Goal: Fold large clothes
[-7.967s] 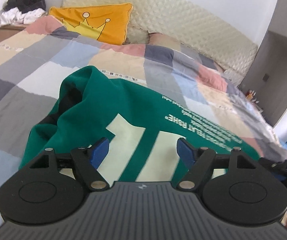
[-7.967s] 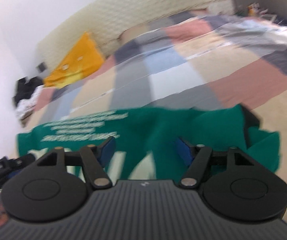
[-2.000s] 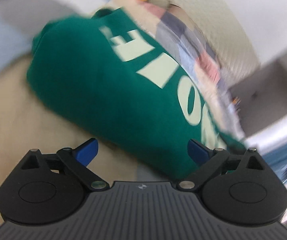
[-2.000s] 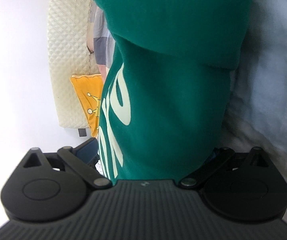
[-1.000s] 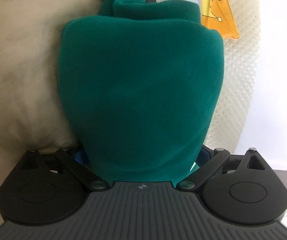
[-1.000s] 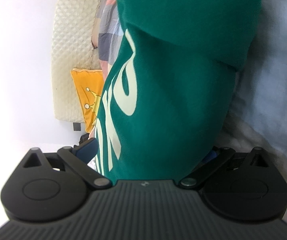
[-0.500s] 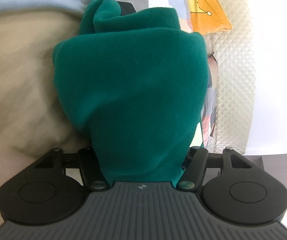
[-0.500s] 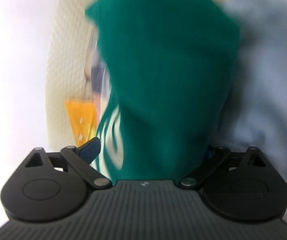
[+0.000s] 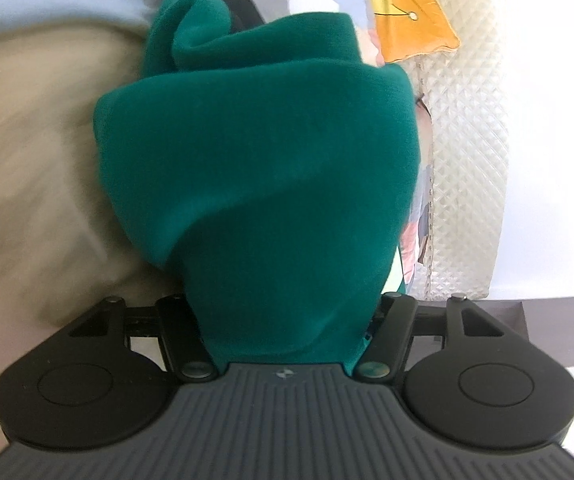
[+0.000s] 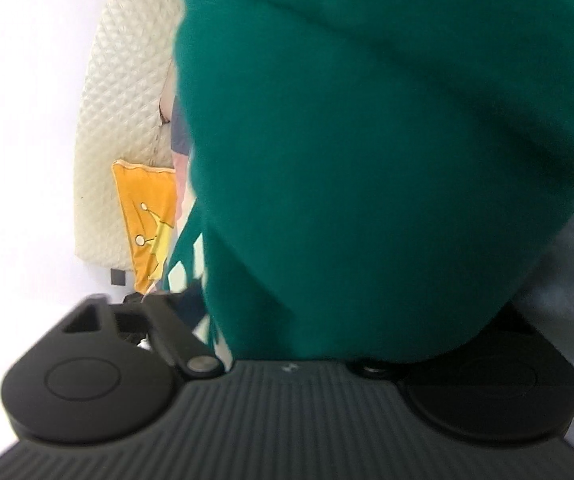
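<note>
The green sweatshirt (image 9: pixel 263 160) with pale lettering fills both wrist views and bunches over the patchwork bed cover (image 9: pixel 27 160). My left gripper (image 9: pixel 287 320) is shut on a thick fold of it; the fabric hides the fingertips. In the right wrist view the sweatshirt (image 10: pixel 387 160) drapes over my right gripper (image 10: pixel 347 328), whose arms have drawn in around the cloth; its fingertips are hidden too.
A yellow crown cushion (image 9: pixel 407 12) leans on the quilted cream headboard (image 9: pixel 467 140) at the bed's head; both also show in the right wrist view, cushion (image 10: pixel 147 216) and headboard (image 10: pixel 127 100). A white wall stands behind.
Both grippers have closed on the sweatshirt's fold since a second ago. The cloth now bunches closer to both cameras, lifted a little off the bed cover.
</note>
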`<move>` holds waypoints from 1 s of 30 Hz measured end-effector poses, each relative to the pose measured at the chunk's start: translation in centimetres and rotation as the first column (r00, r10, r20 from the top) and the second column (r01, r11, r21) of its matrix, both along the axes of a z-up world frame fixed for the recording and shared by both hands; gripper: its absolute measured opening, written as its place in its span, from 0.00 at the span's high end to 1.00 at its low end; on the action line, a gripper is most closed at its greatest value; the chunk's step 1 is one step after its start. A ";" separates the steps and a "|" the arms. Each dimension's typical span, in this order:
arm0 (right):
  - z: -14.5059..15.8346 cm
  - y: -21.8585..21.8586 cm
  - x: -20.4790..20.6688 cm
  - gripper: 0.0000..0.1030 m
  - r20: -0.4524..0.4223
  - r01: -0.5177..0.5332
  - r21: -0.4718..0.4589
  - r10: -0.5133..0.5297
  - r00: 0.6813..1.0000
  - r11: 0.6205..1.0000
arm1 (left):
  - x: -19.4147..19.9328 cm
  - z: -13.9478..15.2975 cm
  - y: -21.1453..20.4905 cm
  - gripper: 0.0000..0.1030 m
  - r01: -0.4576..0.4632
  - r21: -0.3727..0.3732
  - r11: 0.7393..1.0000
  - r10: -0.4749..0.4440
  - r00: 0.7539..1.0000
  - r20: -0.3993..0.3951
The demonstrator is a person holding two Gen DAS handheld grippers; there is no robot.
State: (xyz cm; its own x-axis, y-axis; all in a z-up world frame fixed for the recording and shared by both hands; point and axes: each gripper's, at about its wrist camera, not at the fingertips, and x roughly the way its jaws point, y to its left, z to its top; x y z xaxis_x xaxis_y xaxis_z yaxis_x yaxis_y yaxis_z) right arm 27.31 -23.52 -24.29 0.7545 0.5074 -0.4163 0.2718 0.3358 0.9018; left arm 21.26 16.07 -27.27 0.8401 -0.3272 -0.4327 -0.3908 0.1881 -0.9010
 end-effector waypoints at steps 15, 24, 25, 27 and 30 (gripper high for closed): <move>4.8 0.9 -0.9 0.58 0.207 -0.056 -0.035 0.062 0.976 0.998 | 0.6 3.9 -0.7 0.44 0.032 0.164 0.986 -0.061 0.983 0.171; 7.9 -0.1 -2.8 0.58 0.289 -0.071 -0.007 0.069 0.955 0.997 | 0.7 7.2 -0.9 0.44 0.099 0.184 0.978 -0.148 0.950 0.276; 8.2 0.0 -3.0 0.58 0.292 -0.068 -0.001 0.065 0.954 0.998 | 1.4 7.7 -1.7 0.44 0.107 0.188 0.976 -0.158 0.946 0.282; 9.1 -0.4 -3.1 0.58 0.307 -0.068 -0.008 0.067 0.949 0.998 | 2.4 9.0 -2.4 0.44 0.131 0.199 0.971 -0.187 0.937 0.296; 10.5 -1.2 -3.0 0.58 0.331 -0.062 -0.012 0.062 0.942 0.998 | 3.6 10.6 -3.5 0.44 0.164 0.206 0.965 -0.224 0.924 0.310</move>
State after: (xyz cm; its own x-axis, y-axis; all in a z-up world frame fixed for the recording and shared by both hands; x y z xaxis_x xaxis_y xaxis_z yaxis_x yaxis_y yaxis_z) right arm 24.28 -24.73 -13.83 0.8170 0.5569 -0.1495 -0.0633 0.3443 0.9367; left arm 24.85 12.59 -16.67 0.8719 -0.4432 -0.2083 -0.0188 0.3947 -0.9186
